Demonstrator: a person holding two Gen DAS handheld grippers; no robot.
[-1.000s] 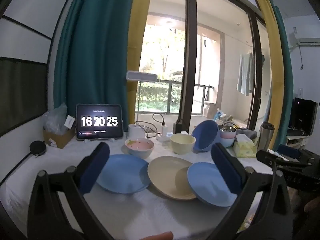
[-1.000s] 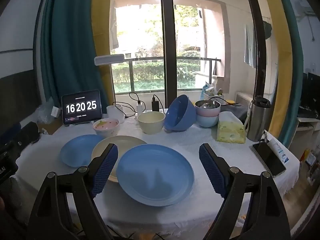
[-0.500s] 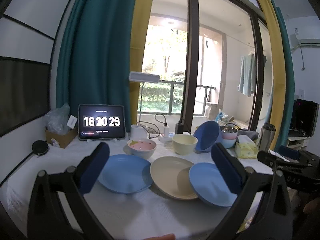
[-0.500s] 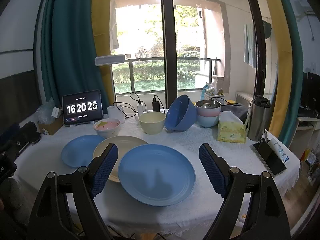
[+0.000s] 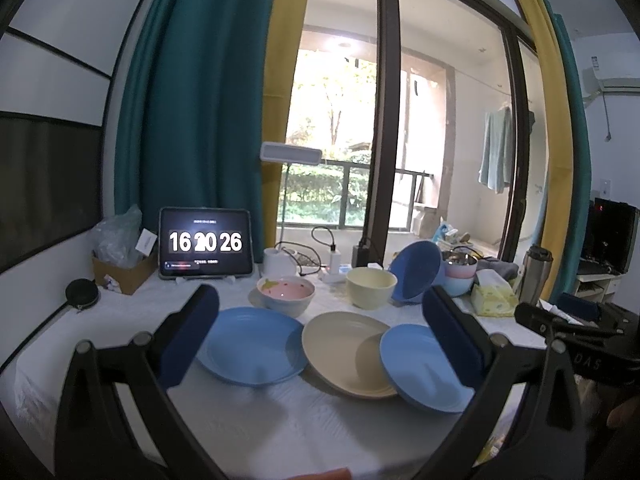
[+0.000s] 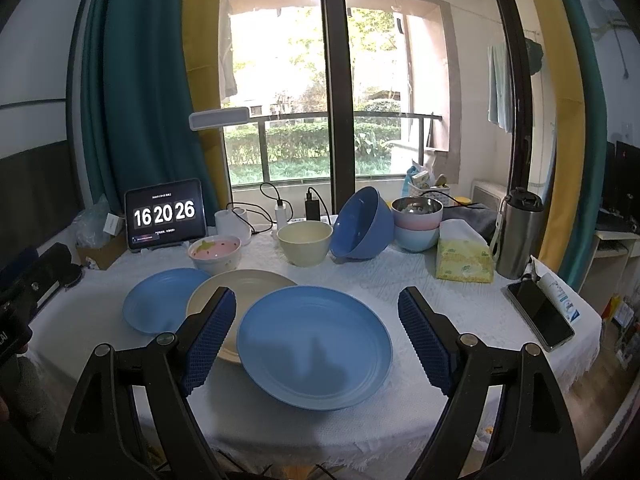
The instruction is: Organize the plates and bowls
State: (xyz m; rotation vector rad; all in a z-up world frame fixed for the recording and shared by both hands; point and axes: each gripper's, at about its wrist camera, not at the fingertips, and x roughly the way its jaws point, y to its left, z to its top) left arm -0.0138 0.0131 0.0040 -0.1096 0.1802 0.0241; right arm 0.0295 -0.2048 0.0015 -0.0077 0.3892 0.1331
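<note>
Three plates lie in a row on the white tablecloth: a blue plate (image 5: 252, 344) at the left, a cream plate (image 5: 344, 350) in the middle, and a blue plate (image 6: 314, 350) at the right resting on the cream plate's edge. Behind them stand a pink bowl (image 6: 216, 254), a cream bowl (image 6: 305, 242), a tilted blue bowl (image 6: 362, 224) and a stack of bowls (image 6: 416, 220). My left gripper (image 5: 320, 338) is open and empty above the near table. My right gripper (image 6: 316, 340) is open and empty, its fingers on either side of the right blue plate.
A tablet clock (image 6: 164, 214), chargers and a white cup (image 6: 232, 220) stand at the back. A tissue pack (image 6: 464, 258), a steel tumbler (image 6: 520, 234) and a phone (image 6: 540, 314) lie on the right. A cardboard box (image 5: 120, 268) sits far left.
Both grippers stay open. The left view has tilted up a little and the plates sit slightly lower in it; the right view has barely shifted.
</note>
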